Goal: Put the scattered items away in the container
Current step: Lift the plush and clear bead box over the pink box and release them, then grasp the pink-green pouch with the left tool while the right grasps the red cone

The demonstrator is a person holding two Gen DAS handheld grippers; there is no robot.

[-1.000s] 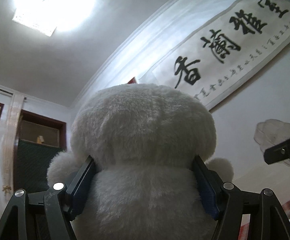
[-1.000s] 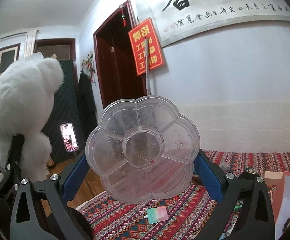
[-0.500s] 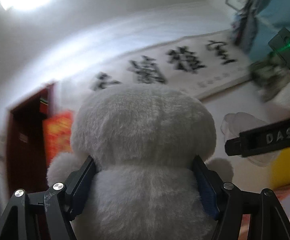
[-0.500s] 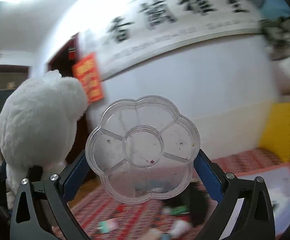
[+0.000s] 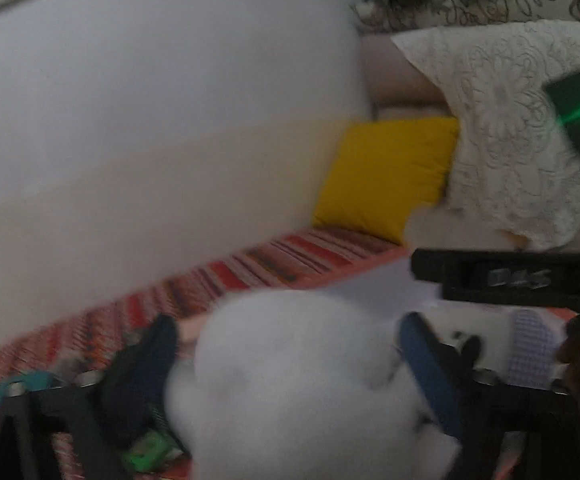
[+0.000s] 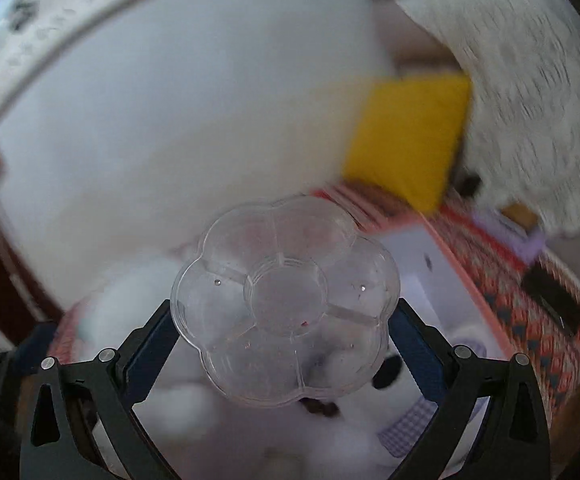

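The white plush bear (image 5: 302, 384) fills the lower left wrist view above the red patterned rug (image 5: 249, 268), pinched between the left gripper (image 5: 290, 364)'s 2 blue pads. Near a yellow cushion (image 6: 410, 140), the right gripper (image 6: 281, 324) clamps a clear flower-shaped divided tray (image 6: 285, 304) over the pink-rimmed container (image 6: 446, 256).

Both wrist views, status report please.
Left gripper shut on white plush toy. Right gripper shut on clear flower tray. Frames blurred; no obstruction visible.

Home living room: yellow cushion (image 5: 386, 172), lace-draped sofa (image 5: 506, 128), patterned rug (image 5: 249, 268).
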